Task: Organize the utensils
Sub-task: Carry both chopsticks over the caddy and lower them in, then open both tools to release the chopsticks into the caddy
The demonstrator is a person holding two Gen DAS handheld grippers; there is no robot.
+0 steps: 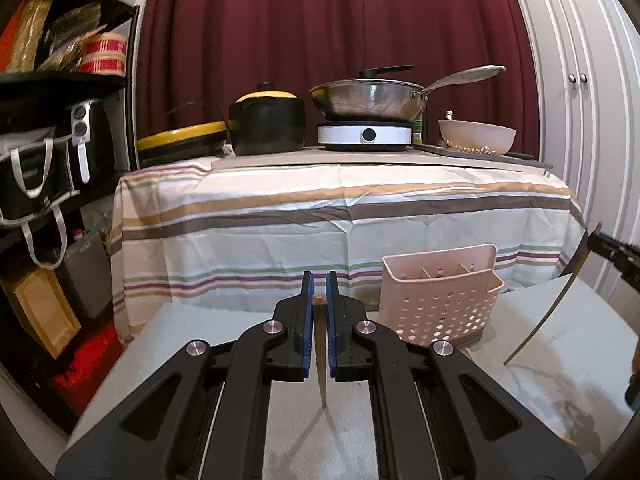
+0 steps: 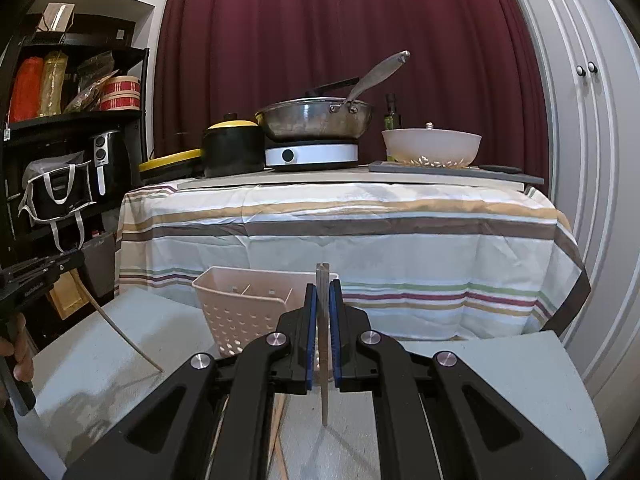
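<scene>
Left hand-held gripper [image 1: 319,286] was clamped on a thin wooden chopstick [image 1: 322,364], its blue pads pressed against the stick, which hung upright with its tip pointing down toward the pale grey counter [image 1: 420,432]. Right hand-held gripper [image 2: 323,294] was likewise clamped on a second chopstick [image 2: 322,344], held upright between the pads, its squared top standing above the fingertips and its point near the counter surface. A pink perforated utensil caddy [image 1: 438,300] with divided compartments stood on the counter just ahead of both tools, to the right of the left one and to the left of the right one. Behind it hung a striped tablecloth [image 1: 344,216] over a table carrying a steel wok [image 1: 366,100].
</scene>
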